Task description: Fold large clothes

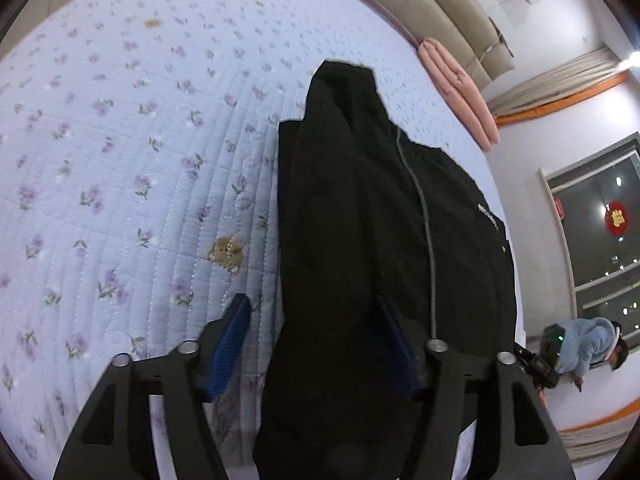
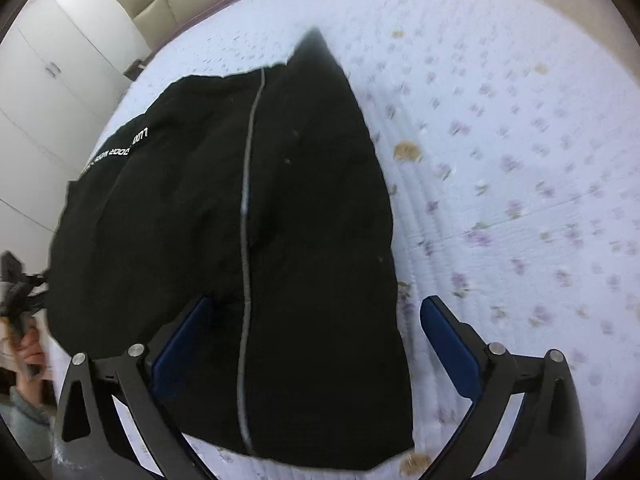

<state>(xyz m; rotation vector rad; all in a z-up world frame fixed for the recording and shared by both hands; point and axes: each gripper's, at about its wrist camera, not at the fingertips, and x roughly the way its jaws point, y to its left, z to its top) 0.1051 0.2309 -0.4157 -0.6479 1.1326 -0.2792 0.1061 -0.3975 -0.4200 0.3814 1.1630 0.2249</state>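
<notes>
1. Black jacket (image 1: pixel 360 220) lies on the bed (image 1: pixel 120 140), over a pale floral quilt. It sits near one edge of the mattress, zip line running lengthwise, white lettering along one side. Seen again in the right wrist view (image 2: pixel 240 220).
2. Shape reads as already narrowed: sides appear turned in, giving a long strip. Judged a fold just laid down, not a fresh spread.
3. Left gripper (image 1: pixel 316 344): fingers apart, partly open. One blue pad stands clear over the quilt, the other sits at or in the dark cloth. No pinch visible; counted as released.
4. Right gripper (image 2: pixel 332 352): fingers spread wide. One pad is against the cloth, the other well off to the side over the quilt. Nothing held.
5. Step in hand, as judged: letting go after a lengthwise fold.
6. Next move likely calls for both grippers to take the near hem corners and carry them toward the collar end, keeping the strip's edges aligned. Thick fabric may spring open.
7. Pink folded bedding (image 1: pixel 460 88) rests by the headboard, well apart.
</notes>
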